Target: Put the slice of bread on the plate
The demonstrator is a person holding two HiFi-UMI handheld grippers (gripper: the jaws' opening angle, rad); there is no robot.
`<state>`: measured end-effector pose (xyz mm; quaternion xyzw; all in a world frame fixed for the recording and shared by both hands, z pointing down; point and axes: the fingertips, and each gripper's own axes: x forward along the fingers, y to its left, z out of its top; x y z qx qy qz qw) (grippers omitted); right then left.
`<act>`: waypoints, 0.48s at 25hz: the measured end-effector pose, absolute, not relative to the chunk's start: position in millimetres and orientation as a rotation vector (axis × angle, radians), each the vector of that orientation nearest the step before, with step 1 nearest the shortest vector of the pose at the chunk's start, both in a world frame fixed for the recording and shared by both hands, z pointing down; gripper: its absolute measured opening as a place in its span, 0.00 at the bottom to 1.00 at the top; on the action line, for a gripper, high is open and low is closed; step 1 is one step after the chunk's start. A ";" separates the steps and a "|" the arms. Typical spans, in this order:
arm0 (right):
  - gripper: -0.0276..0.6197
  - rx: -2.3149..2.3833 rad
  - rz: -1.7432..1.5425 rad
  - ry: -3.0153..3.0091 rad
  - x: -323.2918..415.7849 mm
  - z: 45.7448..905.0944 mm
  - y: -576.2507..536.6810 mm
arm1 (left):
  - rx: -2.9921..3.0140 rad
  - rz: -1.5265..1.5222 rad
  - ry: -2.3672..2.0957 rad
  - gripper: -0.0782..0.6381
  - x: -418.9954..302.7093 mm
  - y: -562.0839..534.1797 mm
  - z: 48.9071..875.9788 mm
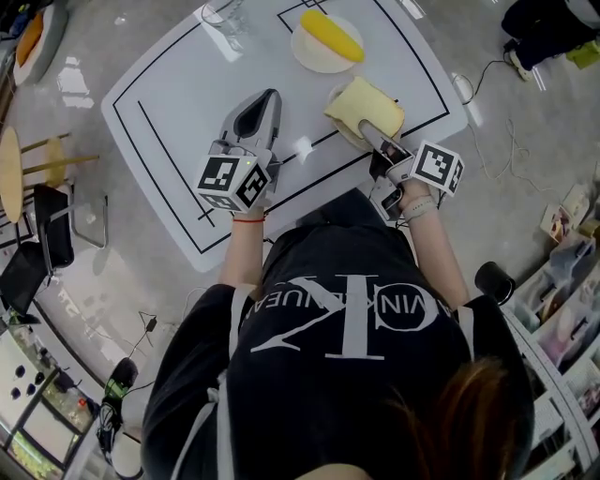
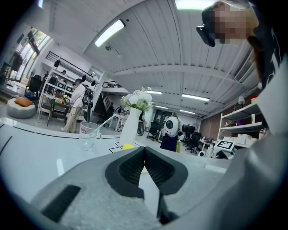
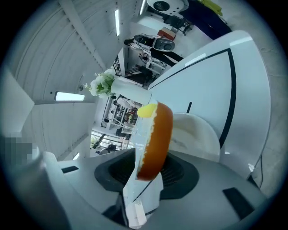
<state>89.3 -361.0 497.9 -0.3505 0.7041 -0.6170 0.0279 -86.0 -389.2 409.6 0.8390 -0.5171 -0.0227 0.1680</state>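
Note:
The slice of bread (image 1: 361,105), pale with a brown crust, lies tilted over a white plate (image 1: 332,95) at the right of the white table. My right gripper (image 1: 373,131) reaches it from the near side. In the right gripper view the slice (image 3: 157,134) stands edge-on between the jaws, above the plate (image 3: 198,134). It leans on one pad, and a thin pale gap shows between its crumb face and the other pad. That right gripper (image 3: 143,177) is open around the slice. My left gripper (image 1: 271,96) (image 2: 144,149) rests shut and empty on the table, left of the plate.
A second plate (image 1: 309,56) with a yellow item (image 1: 333,36) sits at the table's far edge, next to a glass (image 1: 225,19) (image 2: 89,134). A white vase of flowers (image 2: 130,126) stands beyond. Chairs (image 1: 52,234) are on the floor at left, and cables (image 1: 487,141) at right.

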 end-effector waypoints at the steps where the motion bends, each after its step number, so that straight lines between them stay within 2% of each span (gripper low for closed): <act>1: 0.28 -1.081 -1.900 2.188 88.1 497.6 -361.2 | 2.387 -0.066 -1.470 0.12 -85.7 -389.2 409.6; 6: 0.46 -1.079 -1.892 2.319 82.4 498.0 -358.3 | 2.387 -0.072 -1.466 0.12 -85.2 -389.9 410.3; 12: 0.55 -1.019 -1.903 2.552 76.1 499.3 -344.3 | 2.385 -0.081 -1.470 0.12 -88.1 -389.6 409.2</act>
